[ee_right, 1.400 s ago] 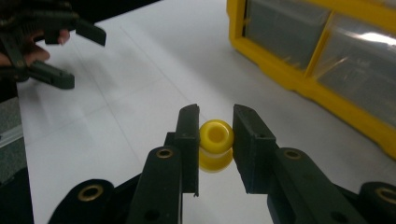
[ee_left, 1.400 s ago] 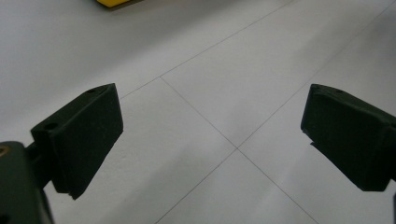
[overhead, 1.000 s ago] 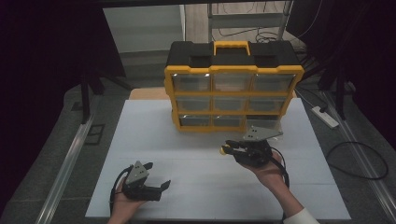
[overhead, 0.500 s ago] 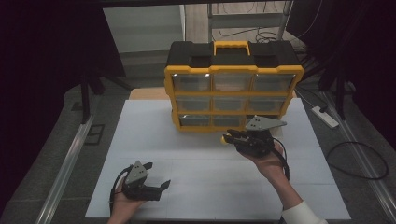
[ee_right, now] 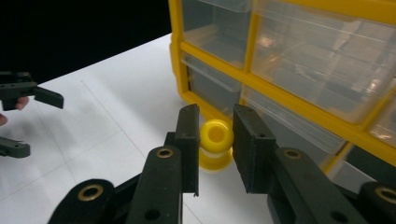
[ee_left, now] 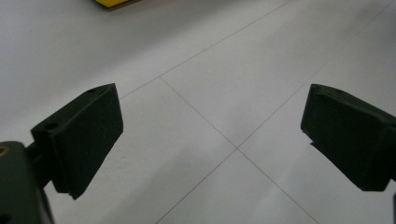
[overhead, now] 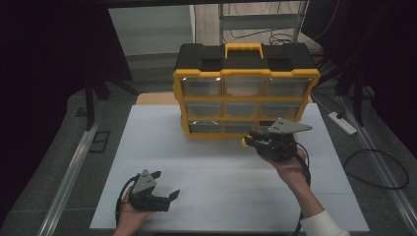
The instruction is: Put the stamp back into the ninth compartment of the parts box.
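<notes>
Yellow spool: small, flanged, bore facing the right gripper's camera, so its long axis runs along the jaws. It sits between the jaws of the right gripper, which are clamped on it, just off the organizer's bottom row. Yellow-and-black drawer organizer upright at the far side of the white table; clear drawers, contents can't be made out. Left gripper near the front edge, jaws spread wide, nothing between them. Broad bare tabletop between the two grippers.
</notes>
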